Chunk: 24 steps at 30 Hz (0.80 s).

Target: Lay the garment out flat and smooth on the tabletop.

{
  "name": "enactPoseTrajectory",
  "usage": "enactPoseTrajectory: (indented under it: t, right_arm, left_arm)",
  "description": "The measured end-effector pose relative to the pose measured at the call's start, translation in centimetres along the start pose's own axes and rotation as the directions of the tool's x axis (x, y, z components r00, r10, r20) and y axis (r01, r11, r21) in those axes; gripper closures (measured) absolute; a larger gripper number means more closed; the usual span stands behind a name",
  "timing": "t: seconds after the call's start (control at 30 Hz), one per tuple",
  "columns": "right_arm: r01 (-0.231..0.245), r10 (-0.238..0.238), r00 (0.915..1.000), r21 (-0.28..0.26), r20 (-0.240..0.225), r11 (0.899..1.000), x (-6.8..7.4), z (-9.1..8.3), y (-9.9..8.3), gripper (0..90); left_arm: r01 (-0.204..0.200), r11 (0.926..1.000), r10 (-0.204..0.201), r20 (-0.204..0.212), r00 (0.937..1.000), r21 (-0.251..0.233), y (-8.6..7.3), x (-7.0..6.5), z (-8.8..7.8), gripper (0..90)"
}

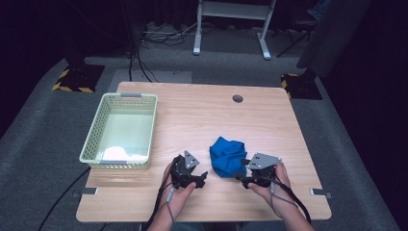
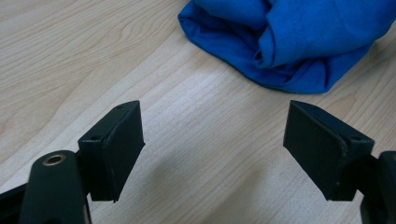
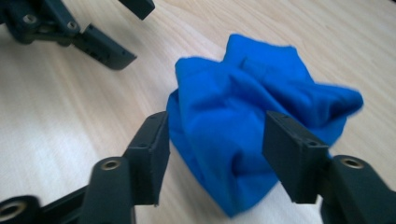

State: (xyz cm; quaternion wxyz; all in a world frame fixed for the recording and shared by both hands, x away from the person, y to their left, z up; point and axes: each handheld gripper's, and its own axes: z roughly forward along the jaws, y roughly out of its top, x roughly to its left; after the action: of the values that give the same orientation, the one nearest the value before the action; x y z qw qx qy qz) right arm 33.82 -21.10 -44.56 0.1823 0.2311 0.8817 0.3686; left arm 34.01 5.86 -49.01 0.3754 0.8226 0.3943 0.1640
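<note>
A crumpled blue cloth [image 1: 227, 156] lies bunched on the wooden table [image 1: 192, 115], near the front and right of centre. My right gripper [image 1: 242, 172] sits at the cloth's right side, pointing left at it. In the right gripper view the jaws [image 3: 215, 154] stand apart, with the blue cloth [image 3: 243, 121] bulging into the gap and no pad pressing on it. My left gripper [image 1: 201, 177] is just left of the cloth, open over bare wood [image 2: 212, 144], with the cloth [image 2: 289, 42] a little ahead of its jaws. The left gripper [image 3: 133, 32] also appears far off in the right gripper view.
A pale green plastic basket [image 1: 94, 139] stands at the table's left side with something white [image 1: 118, 154] in its near end. A round cable hole [image 1: 237, 98] is near the table's back edge. Cables trail from both grippers off the front edge.
</note>
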Motion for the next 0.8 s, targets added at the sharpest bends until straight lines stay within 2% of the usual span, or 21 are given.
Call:
enactPoseTrajectory:
  t: [0.2, 0.27, 0.37, 0.43, 0.53, 0.6, 0.7, 0.73, 0.8]
  right_arm:
    - [0.006, -0.006, 0.9994, -0.005, 0.034, 1.000, 0.5, 2.4, 1.7, 27.3]
    - [0.021, -0.022, 0.9988, 0.013, 0.044, 1.000, 0.6, 3.5, 2.1, 26.1]
    - [0.040, -0.041, 0.9987, 0.050, 0.029, 0.998, 1.1, 5.3, 2.6, 26.8]
    - [0.063, -0.066, 0.9969, 0.079, 0.041, 0.995, 1.3, 6.3, 2.8, 32.8]
    - [0.097, -0.104, 0.9924, 0.105, 0.066, 0.990, 1.2, 6.9, 2.8, 61.0]
    - [0.088, -0.091, 0.9952, 0.094, 0.036, 0.992, 0.7, 6.6, 2.9, 79.0]
    - [0.082, -0.085, 0.9958, 0.078, 0.033, 0.994, 0.5, 6.2, 3.0, 81.3]
    - [0.074, -0.075, 0.9968, 0.055, 0.026, 0.996, 0.3, 5.4, 3.0, 82.0]
    - [0.063, -0.064, 0.9977, 0.042, 0.021, 0.997, 0.2, 4.8, 2.9, 82.2]
  left_arm:
    - [0.006, 1.0000, -0.006, 0.004, 1.0000, -0.003, 0.0, 0.2, -0.2, 19.8]
    - [0.007, 1.0000, -0.007, 0.003, 1.0000, -0.003, -0.1, 0.2, -0.2, 19.8]
    - [0.004, 1.0000, -0.004, 0.002, 1.0000, 0.001, -0.2, 0.3, -0.2, 19.8]
    - [0.006, 1.0000, -0.006, 0.001, 1.0000, 0.001, -0.3, 0.3, -0.2, 19.9]
    - [0.009, 1.0000, -0.009, 0.003, 1.0000, -0.004, -0.2, 0.4, -0.2, 19.8]
    - [0.008, 1.0000, -0.008, 0.003, 1.0000, -0.001, -0.2, 0.3, -0.2, 19.8]
    - [0.005, 1.0000, -0.005, 0.005, 1.0000, 0.001, -0.1, 0.2, 0.0, 19.8]
    - [0.004, 1.0000, -0.004, 0.005, 1.0000, 0.000, -0.1, 0.2, 0.1, 19.8]
    - [-0.001, 1.0000, 0.001, 0.008, 1.0000, 0.001, 0.3, 0.0, 0.3, 19.8]
